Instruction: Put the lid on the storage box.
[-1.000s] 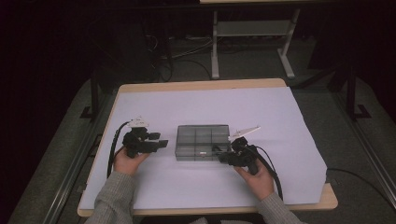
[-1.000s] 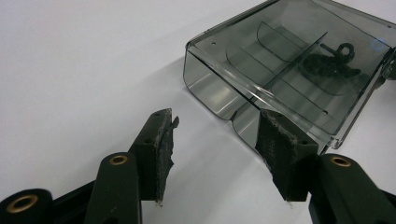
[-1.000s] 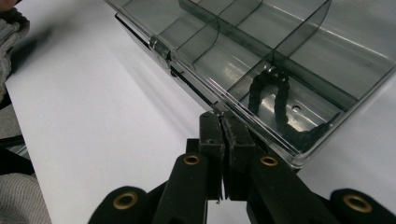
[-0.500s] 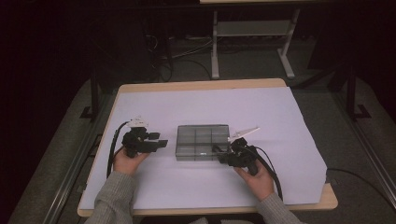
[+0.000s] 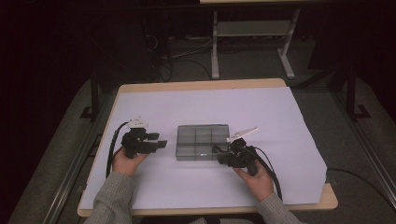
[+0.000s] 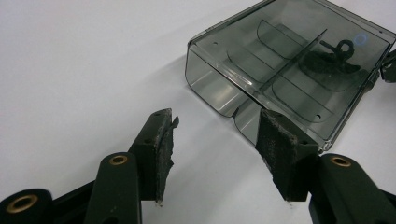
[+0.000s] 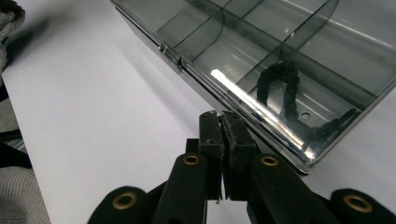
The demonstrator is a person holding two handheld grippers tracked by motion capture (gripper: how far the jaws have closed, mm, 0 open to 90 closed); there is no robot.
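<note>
Table (image 5: pixel 299 205): a wooden top, almost all covered by a big white paper sheet (image 5: pixel 210 107).
Compartment box (image 5: pixel 202 141): a smoky transparent plastic box with dividers inside and the lid closed. It lies flat near the middle of the sheet, between the two grippers.
Left gripper (image 5: pixel 161 143): held in the person's left hand, it rests on the sheet just beside the left end of the box and points at it. The jaws stand apart with nothing between them. In the left gripper view the box corner (image 6: pixel 238 109) is just in front of the worn pads (image 6: pixel 164 144), not touching.
Right gripper (image 5: pixel 218 150): at the near right corner of the box. The jaws are pressed together, empty. In the right gripper view the tips (image 7: pixel 221 122) are right at the front edge of the box.
Black cord piece (image 7: pixel 287 100): a small dark looped thing, inside one compartment at the right end.
</note>
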